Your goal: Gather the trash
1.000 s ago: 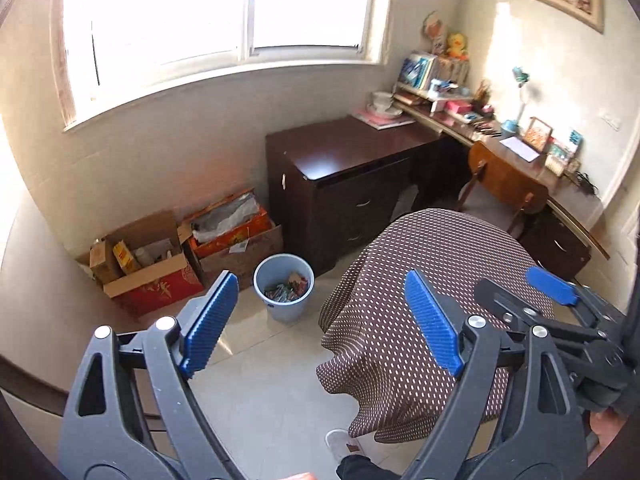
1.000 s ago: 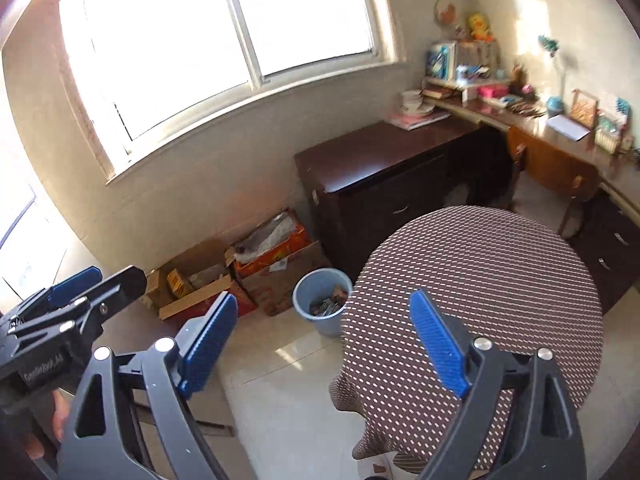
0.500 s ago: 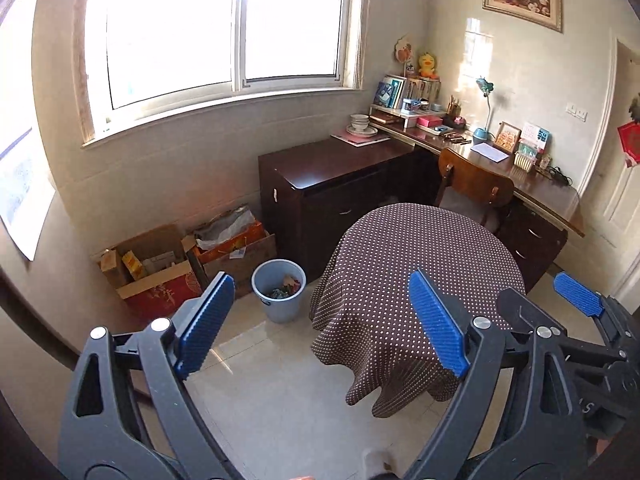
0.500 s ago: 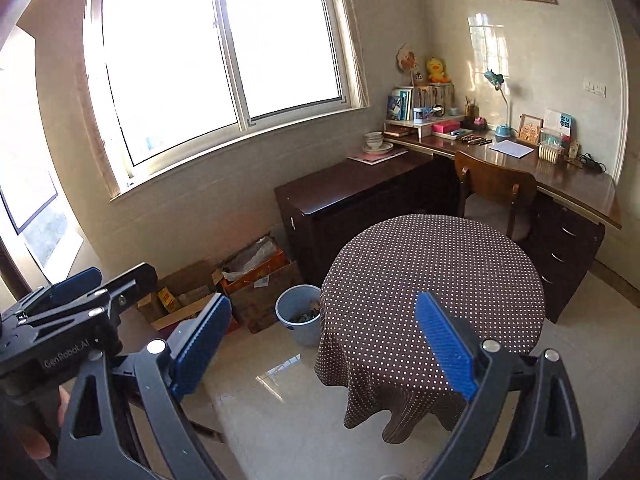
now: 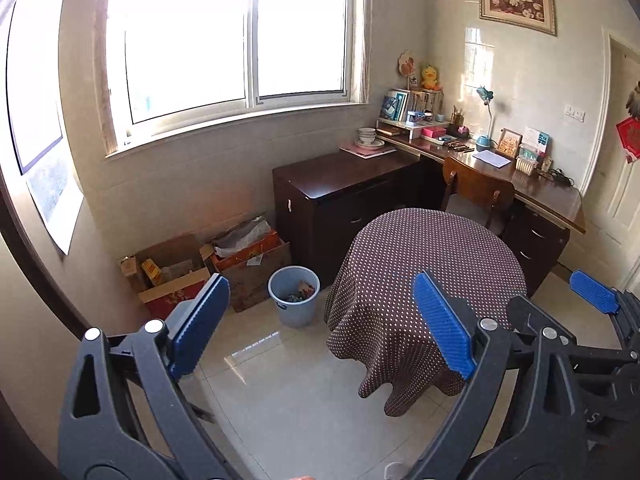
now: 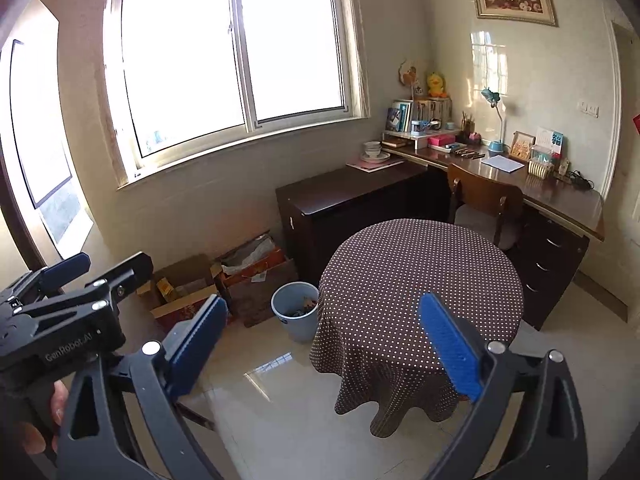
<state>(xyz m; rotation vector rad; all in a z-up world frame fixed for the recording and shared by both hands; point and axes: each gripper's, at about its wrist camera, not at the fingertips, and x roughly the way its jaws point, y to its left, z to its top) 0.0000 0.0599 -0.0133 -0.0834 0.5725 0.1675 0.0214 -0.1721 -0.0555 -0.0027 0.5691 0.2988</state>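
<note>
A pale blue bin (image 5: pixel 294 296) (image 6: pixel 296 312) with scraps of trash inside stands on the tiled floor, left of a round table under a brown dotted cloth (image 5: pixel 432 256) (image 6: pixel 420 272). My left gripper (image 5: pixel 320 320) hangs in the air well short of both, its jaws opening with nothing between the blue pads. My right gripper (image 6: pixel 322 324) is held beside it at about the same distance, its jaws also opening on nothing. Each gripper shows at the edge of the other's view: the right gripper (image 5: pixel 592 296) and the left gripper (image 6: pixel 64 268), with a hand under it.
Open cardboard boxes (image 5: pixel 172 268) (image 6: pixel 256 276) sit against the wall under the window. A dark cabinet (image 5: pixel 344 200), a cluttered desk (image 5: pixel 532 192) and a wooden chair (image 5: pixel 476 192) stand behind the table. Pale tiled floor (image 5: pixel 304 392) lies between me and the bin.
Both grippers have drawn back and risen away from the table, so the bin and table look smaller and more of the room shows. Both pairs of jaws have spread slightly wider.
</note>
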